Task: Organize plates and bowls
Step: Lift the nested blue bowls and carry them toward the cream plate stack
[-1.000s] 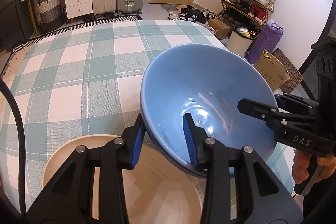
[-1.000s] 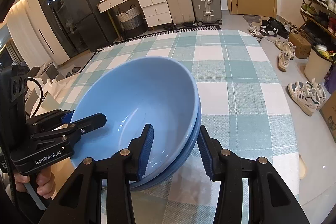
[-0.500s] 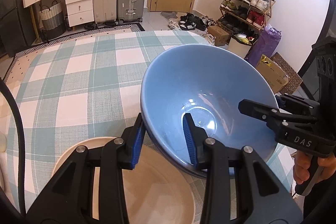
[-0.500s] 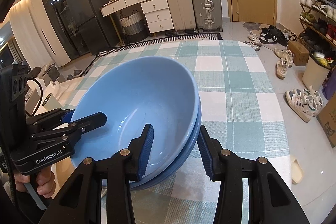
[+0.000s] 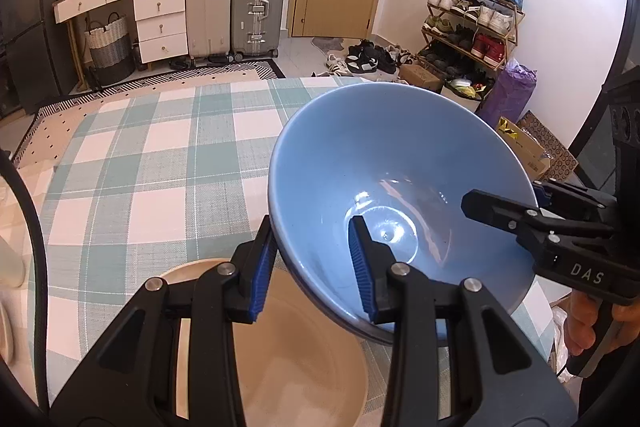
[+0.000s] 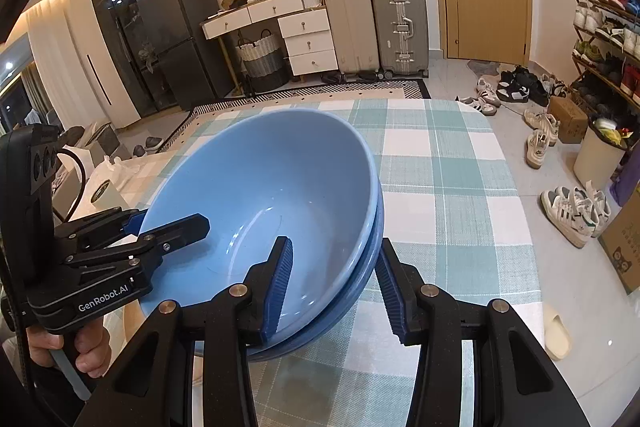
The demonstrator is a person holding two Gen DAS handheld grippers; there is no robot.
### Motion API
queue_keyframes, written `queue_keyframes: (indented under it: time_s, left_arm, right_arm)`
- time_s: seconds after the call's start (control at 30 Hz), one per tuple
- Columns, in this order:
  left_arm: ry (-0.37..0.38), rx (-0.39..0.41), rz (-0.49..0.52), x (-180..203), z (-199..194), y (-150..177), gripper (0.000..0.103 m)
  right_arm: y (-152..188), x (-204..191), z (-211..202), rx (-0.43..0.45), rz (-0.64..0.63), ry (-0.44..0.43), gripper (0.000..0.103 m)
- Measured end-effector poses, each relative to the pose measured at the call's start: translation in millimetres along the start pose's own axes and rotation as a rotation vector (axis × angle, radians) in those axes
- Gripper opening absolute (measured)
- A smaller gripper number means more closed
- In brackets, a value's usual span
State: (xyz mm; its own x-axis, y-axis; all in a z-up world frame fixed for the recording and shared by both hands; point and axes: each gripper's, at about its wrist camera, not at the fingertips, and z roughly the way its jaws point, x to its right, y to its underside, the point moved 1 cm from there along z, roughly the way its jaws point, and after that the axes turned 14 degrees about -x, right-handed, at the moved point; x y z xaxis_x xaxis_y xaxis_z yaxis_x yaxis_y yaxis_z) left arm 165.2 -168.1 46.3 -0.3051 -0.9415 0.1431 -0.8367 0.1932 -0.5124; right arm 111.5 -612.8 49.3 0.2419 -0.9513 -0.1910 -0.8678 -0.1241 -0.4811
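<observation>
Two nested blue bowls point(image 5: 380, 155) hang tilted above the checked tablecloth point(image 5: 140, 155), carried by both grippers. My left gripper point(image 5: 312, 227) is shut on the near rim, one blue pad inside and one outside. My right gripper point(image 5: 500, 203) clamps the opposite rim. In the right wrist view the blue bowls point(image 6: 260, 179) fill the middle, my right gripper point(image 6: 334, 247) pinching both rims, and my left gripper point(image 6: 172, 223) bites the far left rim. A cream bowl point(image 5: 304, 367) sits on the table below the left fingers, partly hidden by them.
The table's right edge point(image 6: 520, 227) drops to a floor with shoes and a slipper point(image 6: 558, 331). A white roll point(image 6: 100, 191) and bags lie off the table's left side. Suitcases point(image 5: 256, 7), drawers and a shoe rack point(image 5: 472, 23) stand far behind.
Both grippers have risen together with the blue bowls. The tablecloth and cream bowl now look farther below, and more of the room shows beyond the table.
</observation>
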Motion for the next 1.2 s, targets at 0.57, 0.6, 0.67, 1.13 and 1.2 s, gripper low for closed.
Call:
queue_keyframes:
  time_s: [0.57,0.6,0.67,1.13,1.2]
  left_arm:
    - [-0.022,0.063,-0.002,1,-58,27,0.033]
    - [-0.024,0.067,-0.004,1,-61,29,0.033]
    - [-0.032,0.074,-0.010,0,-67,33,0.033]
    - [-0.067,0.099,-0.063,-25,-93,65,0.033]
    - [-0.073,0.099,-0.070,-30,-92,67,0.033]
  right_arm:
    - [11,-32,-31,0.039,-0.031,0.015,0.044]
    - [12,-34,-31,0.040,-0.033,0.014,0.044]
    - [13,-38,-32,0.041,-0.039,0.014,0.044]
    - [18,-70,-23,0.022,-0.082,-0.004,0.044]
    - [18,-75,-20,0.016,-0.090,-0.005,0.044]
